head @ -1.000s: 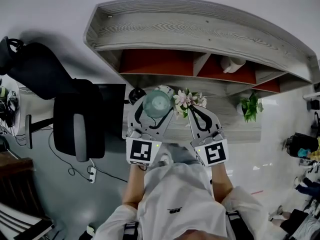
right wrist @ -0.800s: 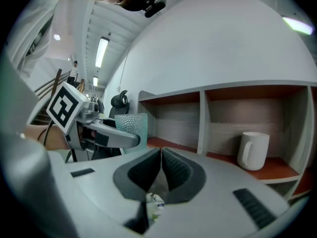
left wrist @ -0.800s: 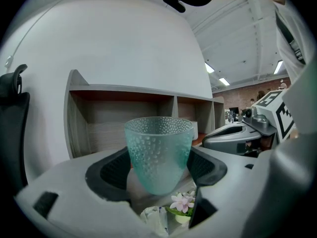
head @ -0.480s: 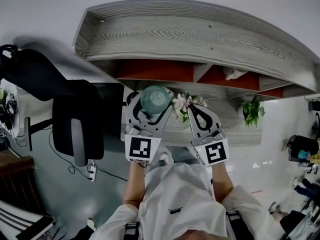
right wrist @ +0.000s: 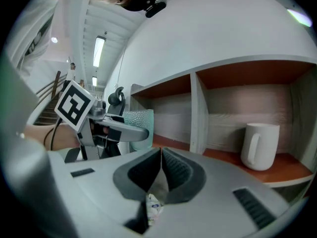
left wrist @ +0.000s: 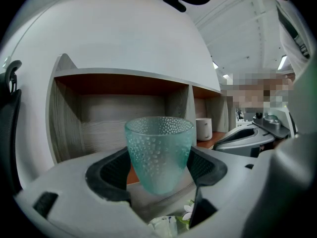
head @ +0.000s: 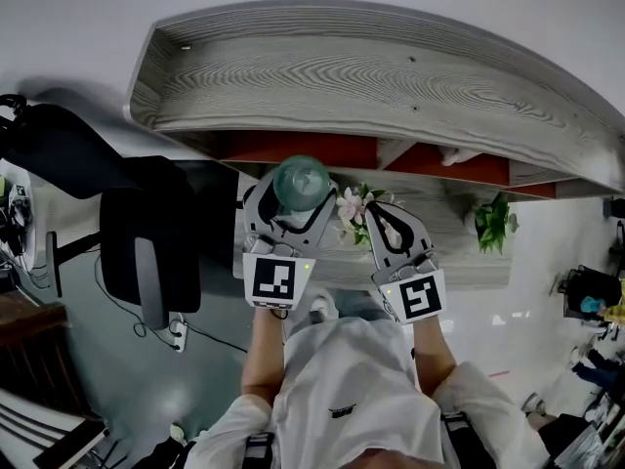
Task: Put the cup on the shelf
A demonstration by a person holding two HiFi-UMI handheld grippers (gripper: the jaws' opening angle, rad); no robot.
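A teal dimpled glass cup (left wrist: 159,152) stands upright between the jaws of my left gripper (left wrist: 158,170), which is shut on it. In the head view the cup (head: 301,182) is held just in front of the left red-backed compartment (head: 293,148) of the grey wooden shelf (head: 371,76). From the left gripper view that compartment (left wrist: 114,118) lies straight ahead with nothing standing in it. My right gripper (right wrist: 160,175) is shut with nothing between its jaws, and sits to the right of the cup (right wrist: 138,125) in front of the shelf divider (right wrist: 198,115).
A white mug (right wrist: 260,145) stands in the right compartment. A vase of pink and white flowers (head: 356,205) sits on the lower ledge between the grippers, and a small green plant (head: 491,221) further right. A black office chair (head: 146,247) stands at the left.
The left gripper has carried the cup upward and forward, closer to the left compartment's opening. The right gripper has barely moved.
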